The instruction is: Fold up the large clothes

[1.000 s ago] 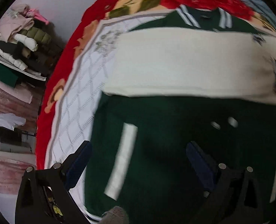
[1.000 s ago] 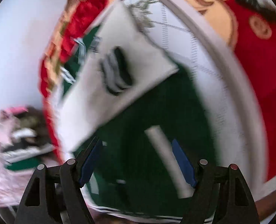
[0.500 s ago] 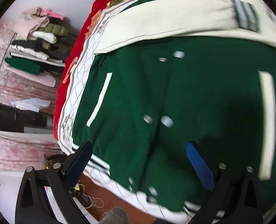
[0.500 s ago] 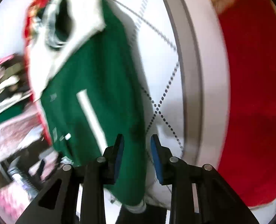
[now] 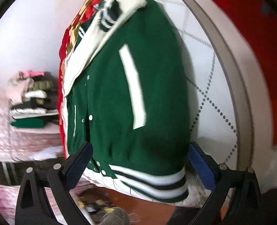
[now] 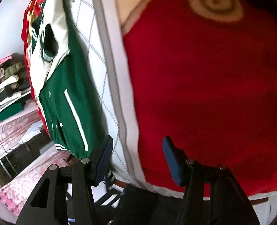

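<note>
A green varsity jacket (image 5: 134, 101) with cream sleeves folded across its chest lies on the bed; its striped hem (image 5: 153, 183) is nearest me. My left gripper (image 5: 138, 161) is open, its fingers wide apart on either side of the hem, holding nothing. In the right wrist view the jacket (image 6: 63, 93) lies to the left. My right gripper (image 6: 136, 157) is open and empty over the white and red blanket, its left finger (image 6: 104, 155) beside the jacket's hem corner.
The bed carries a white quilted cover (image 5: 209, 86) with a grey border and a red blanket (image 6: 204, 86). A stack of folded clothes (image 5: 31, 101) sits at the left by the wall. A wooden floor edge (image 5: 157, 210) shows below the bed.
Both views swung toward the jacket's right hem side. My right gripper, nearly shut half a second ago, has opened. My left gripper stayed open and came close to the hem.
</note>
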